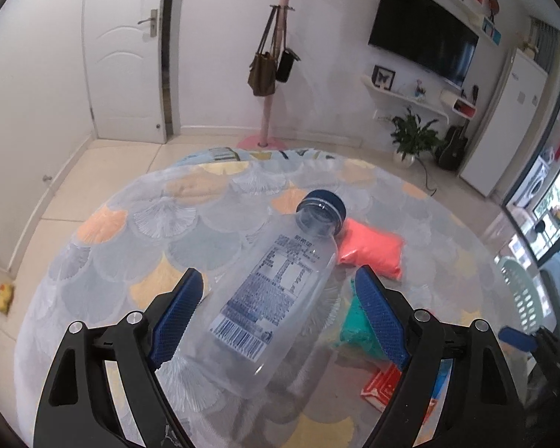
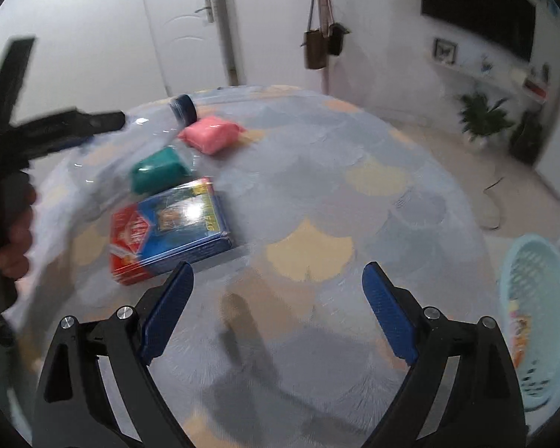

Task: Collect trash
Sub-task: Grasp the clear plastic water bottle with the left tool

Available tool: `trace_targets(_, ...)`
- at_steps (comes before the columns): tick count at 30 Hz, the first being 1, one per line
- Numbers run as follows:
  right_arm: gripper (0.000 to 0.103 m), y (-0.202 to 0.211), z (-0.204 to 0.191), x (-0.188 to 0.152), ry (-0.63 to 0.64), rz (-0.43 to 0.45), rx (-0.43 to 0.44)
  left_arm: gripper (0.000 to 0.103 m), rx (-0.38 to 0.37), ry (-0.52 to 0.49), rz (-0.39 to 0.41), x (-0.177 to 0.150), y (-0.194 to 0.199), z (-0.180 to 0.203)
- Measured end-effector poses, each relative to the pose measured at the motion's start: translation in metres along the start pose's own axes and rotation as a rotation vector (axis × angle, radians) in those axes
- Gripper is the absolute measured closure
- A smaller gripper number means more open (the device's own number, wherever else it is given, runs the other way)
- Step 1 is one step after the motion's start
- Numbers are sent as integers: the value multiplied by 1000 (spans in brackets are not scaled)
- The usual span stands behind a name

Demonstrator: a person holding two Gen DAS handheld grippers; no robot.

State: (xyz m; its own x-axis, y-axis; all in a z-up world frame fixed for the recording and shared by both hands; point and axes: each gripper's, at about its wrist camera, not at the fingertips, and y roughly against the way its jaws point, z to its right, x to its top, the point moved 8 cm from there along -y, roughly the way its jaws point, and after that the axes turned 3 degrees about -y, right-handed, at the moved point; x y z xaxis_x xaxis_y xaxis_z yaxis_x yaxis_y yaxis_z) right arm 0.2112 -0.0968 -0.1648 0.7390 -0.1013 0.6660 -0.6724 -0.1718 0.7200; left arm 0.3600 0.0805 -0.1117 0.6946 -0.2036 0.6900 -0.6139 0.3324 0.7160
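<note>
A clear empty plastic bottle (image 1: 268, 298) with a dark blue cap lies on the round table, cap pointing away. My left gripper (image 1: 276, 291) is open with its blue fingers on both sides of the bottle's body; only the left pad seems to touch it. In the right wrist view the bottle is a blurred shape with its cap (image 2: 183, 109) at the far left. My right gripper (image 2: 278, 283) is open and empty above bare tablecloth. A pale blue mesh basket (image 2: 534, 321) stands off the table's right edge.
On the patterned tablecloth (image 2: 317, 171) lie a pink packet (image 2: 211, 135), a teal packet (image 2: 160, 170) and a red-and-blue box (image 2: 168, 229). A yellow item (image 1: 4, 296) lies on the floor at left. A coat stand (image 1: 276, 56), plant and fridge are beyond.
</note>
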Motion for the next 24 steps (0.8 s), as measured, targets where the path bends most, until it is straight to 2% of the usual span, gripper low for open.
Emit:
trace_targets(3,15,5,-35,0,87,10,36,23,38,-36,-42,-2,-8,1)
trace_targets(5,15,-2,-63,-5,161,-5,29,34,69,-46,-69,-4,-12,-4)
trace_targets(9,15,-29,-75,-12,183,-71,-21,42,31,-10,-73,-8,-5,-8)
trace_targets(13,15,-33,-53,-8,99,-80,-47,45,31,23,-65,-17,5,-7)
trace_targets(16,15,-28,-23,-5,16,-83,-44,45,17,94,-62,-30,16,-5)
trace_targets(21,15,-11,34,-3,-108,-51,-108,46,19,160,-46,-51,34,0)
trace_targets(24,15,-7,40,3,-146,-40,-67,46,29,187,-10,-60,43,2)
